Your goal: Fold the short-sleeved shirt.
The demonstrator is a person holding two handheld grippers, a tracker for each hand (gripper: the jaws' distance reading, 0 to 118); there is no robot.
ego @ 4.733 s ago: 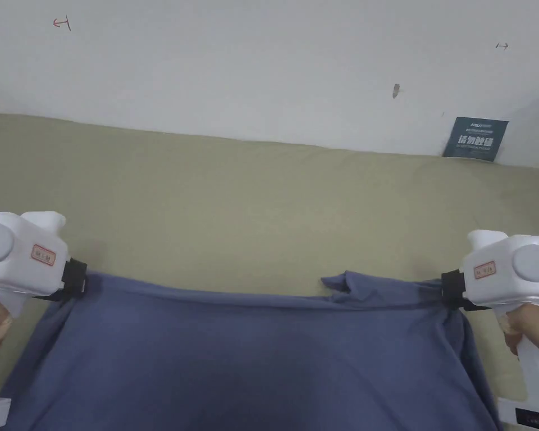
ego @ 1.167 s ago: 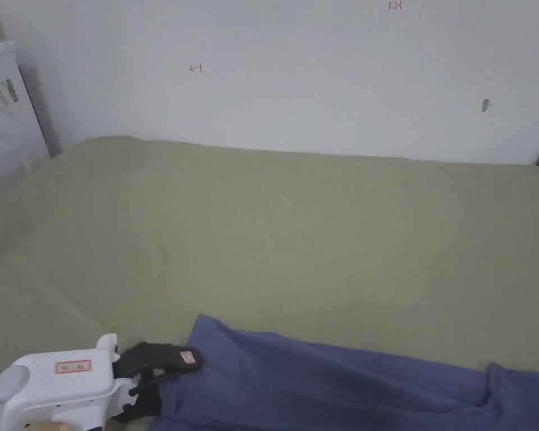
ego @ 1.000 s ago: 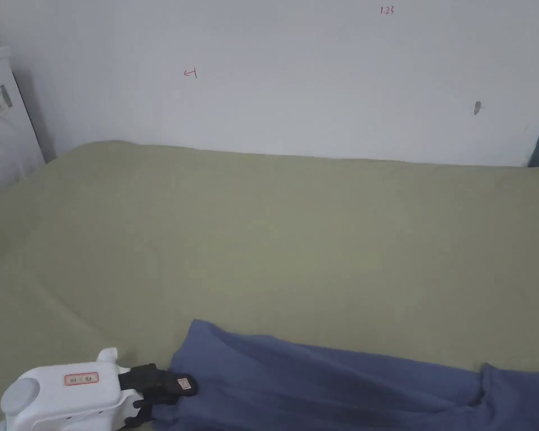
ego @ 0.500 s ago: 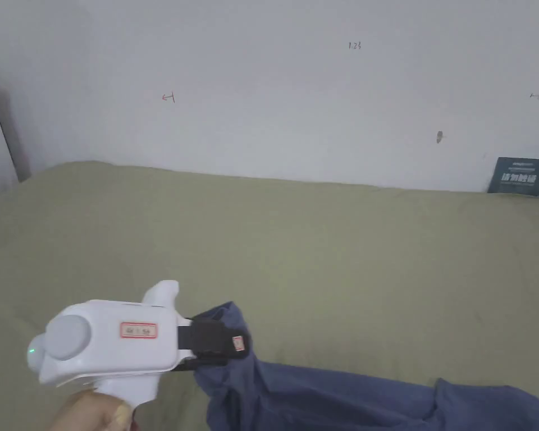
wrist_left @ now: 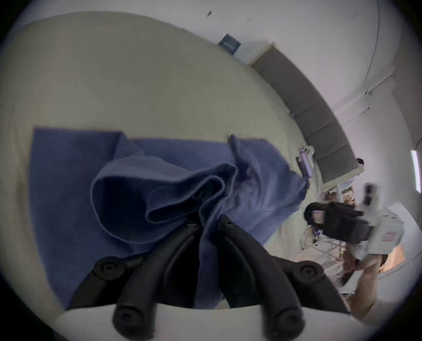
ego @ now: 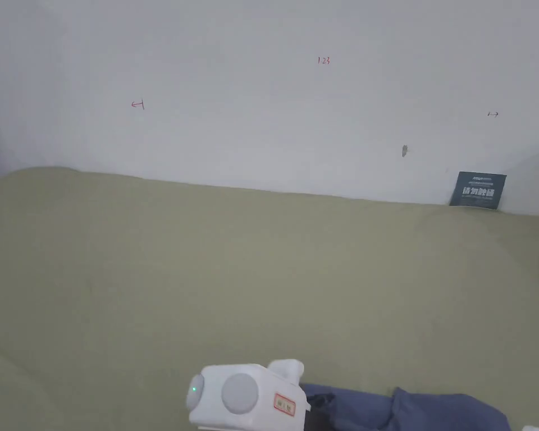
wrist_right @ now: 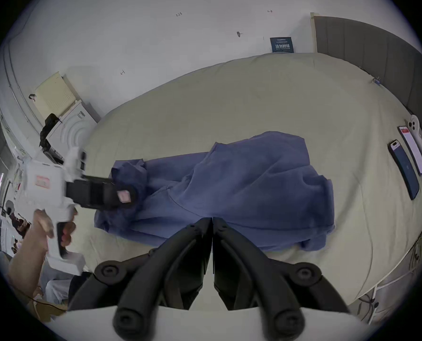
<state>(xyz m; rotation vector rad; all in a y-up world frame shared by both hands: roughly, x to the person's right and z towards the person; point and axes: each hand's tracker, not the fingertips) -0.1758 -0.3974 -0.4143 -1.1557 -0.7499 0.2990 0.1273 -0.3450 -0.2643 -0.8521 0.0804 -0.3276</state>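
Shirt (wrist_right: pixel 242 189) lying crumpled on the bed (wrist_right: pixel 229 100), near its front edge, with the wall (ego: pixel 263 84) behind. Left claw (wrist_left: pixel 206 223) at the shirt's left end with cloth between the jaws, right claw (wrist_right: pixel 212 219) just before the shirt's near edge, jaws together. Two phones (wrist_right: pixel 410 159) side by side on the bed, well to the right of the shirt; sign (ego: pixel 478 189) against the wall at the bed's far right.

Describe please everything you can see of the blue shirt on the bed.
The shirt is plain blue, of soft matte cloth, and lies crumpled and partly folded on the greenish bed sheet. The left gripper is shut on one bunched edge and lifts it off the bed. The right gripper is shut and holds nothing.
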